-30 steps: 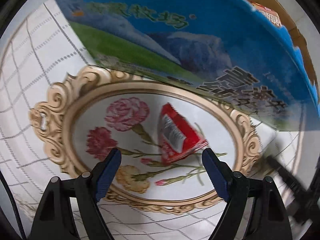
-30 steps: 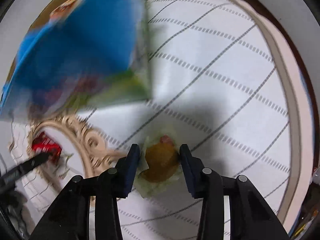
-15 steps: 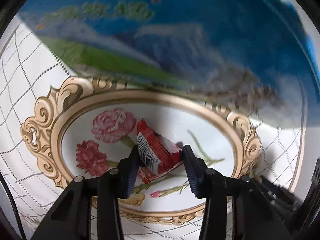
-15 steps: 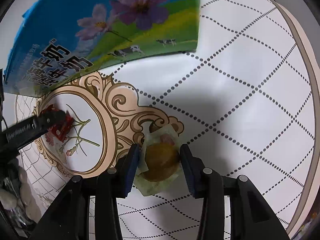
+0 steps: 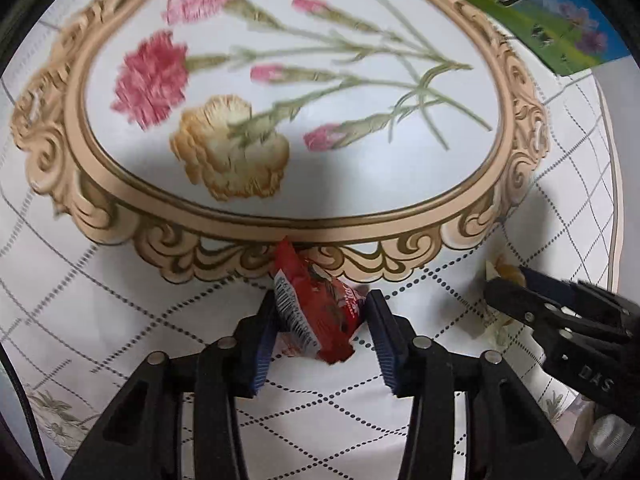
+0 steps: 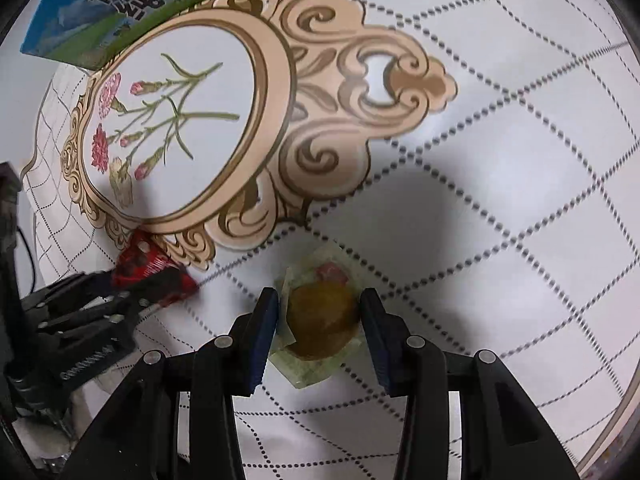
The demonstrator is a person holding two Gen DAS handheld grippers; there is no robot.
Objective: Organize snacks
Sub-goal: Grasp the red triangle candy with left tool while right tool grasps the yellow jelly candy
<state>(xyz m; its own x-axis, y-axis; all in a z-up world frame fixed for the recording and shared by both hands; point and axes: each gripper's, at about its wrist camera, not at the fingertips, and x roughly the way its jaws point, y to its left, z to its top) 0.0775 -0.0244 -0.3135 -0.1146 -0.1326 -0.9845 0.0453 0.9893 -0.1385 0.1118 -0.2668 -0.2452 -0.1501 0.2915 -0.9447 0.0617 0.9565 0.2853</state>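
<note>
Left wrist view: your red snack packet (image 5: pixel 316 312) sits pinched between the blue pads of the left hand-held gripper (image 5: pixel 322 326), its fingers closed in on the wrapper from both sides. A second ago that packet lay inside the printed oval with the carnations (image 5: pixel 288 92), and the fingers stood wide apart around it; half a second ago they had closed on it there. Now the packet hangs over the scrolled border at the oval's near edge, apparently lifted, so you have picked it up and drawn it back.

In the right wrist view, the yellow-brown snack in its clear wrapper (image 6: pixel 322 316) sits between the fingers of the right hand-held gripper (image 6: pixel 320 320), which are drawn in close on either side, as in both earlier frames; it appears gripped. It is over the quilted white cloth on the counter (image 6: pixel 500 184), just off the oval's ornamental end.

The blue and green carton (image 6: pixel 80 16) stands beyond the oval, well apart from both snacks, and it has slid toward the frame edges as you pulled away.

With both snacks in hand, I judge the picking done and the placing yet to come; the pictures do not show a destination.
</note>
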